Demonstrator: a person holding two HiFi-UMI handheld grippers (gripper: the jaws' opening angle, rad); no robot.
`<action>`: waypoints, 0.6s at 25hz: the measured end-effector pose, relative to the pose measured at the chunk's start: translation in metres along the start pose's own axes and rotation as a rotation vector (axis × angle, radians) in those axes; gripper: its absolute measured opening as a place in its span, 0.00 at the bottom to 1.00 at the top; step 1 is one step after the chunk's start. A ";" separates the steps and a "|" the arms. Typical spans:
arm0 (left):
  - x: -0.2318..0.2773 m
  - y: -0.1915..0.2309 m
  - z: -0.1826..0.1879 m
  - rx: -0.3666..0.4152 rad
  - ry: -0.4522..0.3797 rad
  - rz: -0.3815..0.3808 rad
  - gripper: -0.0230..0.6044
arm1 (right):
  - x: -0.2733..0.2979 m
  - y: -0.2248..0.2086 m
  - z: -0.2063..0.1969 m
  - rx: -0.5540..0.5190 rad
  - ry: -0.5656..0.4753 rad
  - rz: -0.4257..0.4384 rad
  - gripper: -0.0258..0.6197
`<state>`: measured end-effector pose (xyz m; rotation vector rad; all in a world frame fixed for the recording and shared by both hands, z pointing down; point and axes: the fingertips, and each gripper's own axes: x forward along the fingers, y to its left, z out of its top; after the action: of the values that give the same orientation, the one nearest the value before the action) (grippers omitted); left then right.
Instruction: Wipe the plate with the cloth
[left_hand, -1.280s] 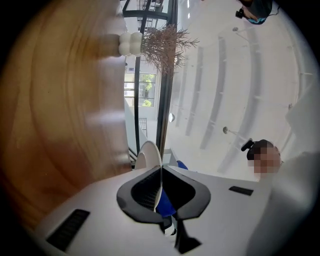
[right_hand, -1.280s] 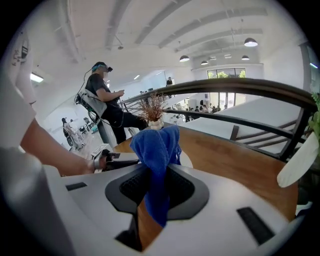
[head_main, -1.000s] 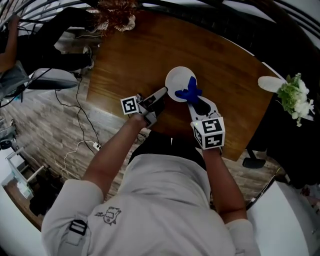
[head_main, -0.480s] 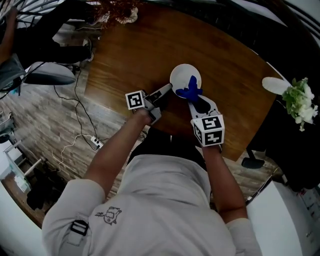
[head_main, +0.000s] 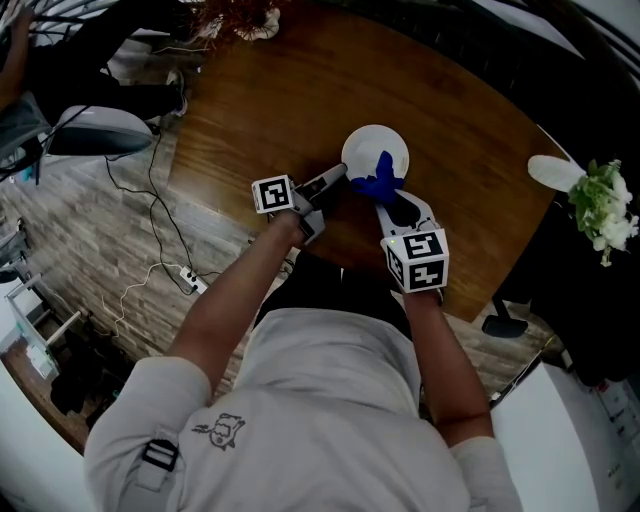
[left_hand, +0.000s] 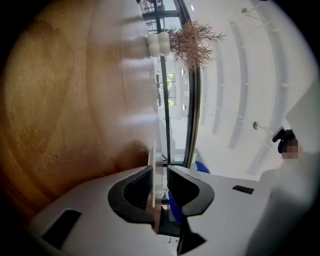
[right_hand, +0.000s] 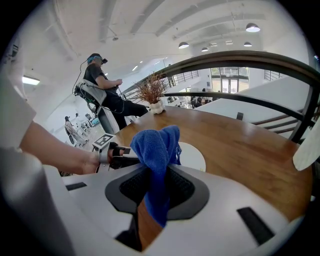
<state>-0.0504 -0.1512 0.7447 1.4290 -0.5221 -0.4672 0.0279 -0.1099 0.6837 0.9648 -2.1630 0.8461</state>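
A white plate (head_main: 372, 148) lies on the round wooden table (head_main: 270, 110). My left gripper (head_main: 335, 178) reaches to its left rim. In the left gripper view that rim (left_hand: 156, 185) stands edge-on between the jaws of the left gripper (left_hand: 160, 172), which have just been opening. The rim rests by one pad, with a gap to the other. My right gripper (head_main: 388, 203) is shut on a blue cloth (head_main: 380, 183) at the plate's near edge. In the right gripper view the cloth (right_hand: 156, 145) rises from the right gripper (right_hand: 157, 172), with the plate (right_hand: 196, 156) behind it.
A white vase of dried twigs (head_main: 235, 22) stands at the table's far edge. White flowers (head_main: 600, 205) and a white object (head_main: 548, 170) sit at the right. Cables and a power strip (head_main: 188, 288) lie on the floor at left. A seated person (right_hand: 100, 82) is beyond the table.
Plate and both grippers have shifted together a little up and right in the head view, as has the table. The cloth stays in the right gripper.
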 end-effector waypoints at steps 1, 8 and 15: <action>0.000 0.000 0.000 -0.003 0.002 0.001 0.17 | 0.000 -0.001 0.000 0.000 0.000 0.000 0.18; -0.006 0.008 0.000 0.018 0.021 0.057 0.33 | -0.004 -0.005 0.002 0.003 -0.011 -0.005 0.18; -0.002 0.008 0.004 0.031 0.026 0.109 0.44 | -0.008 -0.004 0.004 0.007 -0.019 -0.008 0.18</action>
<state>-0.0551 -0.1526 0.7527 1.4260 -0.5851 -0.3540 0.0340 -0.1114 0.6767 0.9880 -2.1722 0.8440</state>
